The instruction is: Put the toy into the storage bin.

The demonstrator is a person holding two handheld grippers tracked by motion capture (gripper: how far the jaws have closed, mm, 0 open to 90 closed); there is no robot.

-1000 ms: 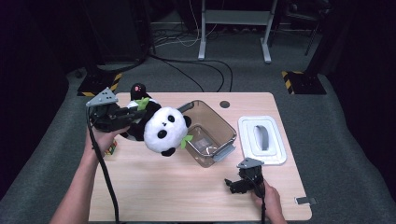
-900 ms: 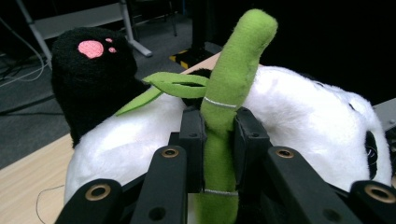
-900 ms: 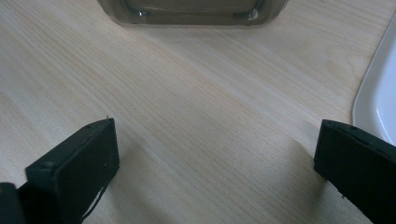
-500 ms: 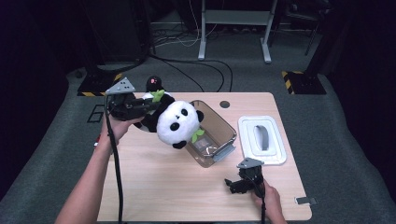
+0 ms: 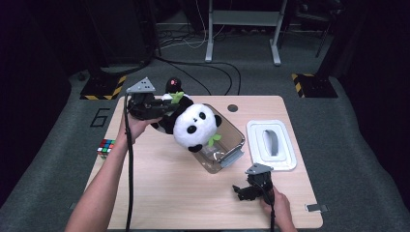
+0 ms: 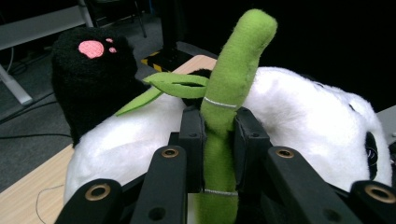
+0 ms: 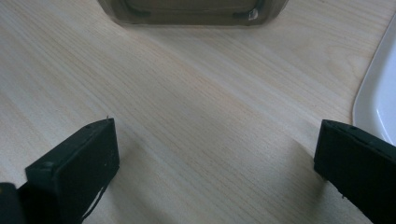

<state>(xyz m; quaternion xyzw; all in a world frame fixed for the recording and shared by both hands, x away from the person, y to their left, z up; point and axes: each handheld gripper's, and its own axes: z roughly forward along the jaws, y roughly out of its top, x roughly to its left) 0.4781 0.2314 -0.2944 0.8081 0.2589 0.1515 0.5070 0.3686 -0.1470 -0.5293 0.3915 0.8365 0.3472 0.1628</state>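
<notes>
A dark room with a grey carpet floor point(image 5: 358, 145) holds a pale wooden worktop point(image 5: 159, 193) with a smooth, striped grain. A white number 6 point(image 5: 99, 117) is painted on the floor at the left.

The left gripper point(image 5: 162, 107), at the far left of the worktop, is clenched on the soft green bamboo stalk point(image 6: 224, 116) of a fluffy black and white toy panda point(image 5: 193, 126). In the left gripper view the fuzzy stalk stands up between the two black jaws, with thin silver rings around it and flat green leaves. The panda is held up in the air, its round white head over the left end of a clear, see-through plastic box point(image 5: 227, 145). One black paw shows a pink pad.

The right gripper point(image 5: 244, 191) rests near the right front, jaws spread wide with only bare wood between them.

A flat white plastic lid point(image 5: 285, 145) with a grey handle lies to the right of the box. A small coloured puzzle cube point(image 5: 105, 147) sits on the floor just beside the worktop's left edge.
</notes>
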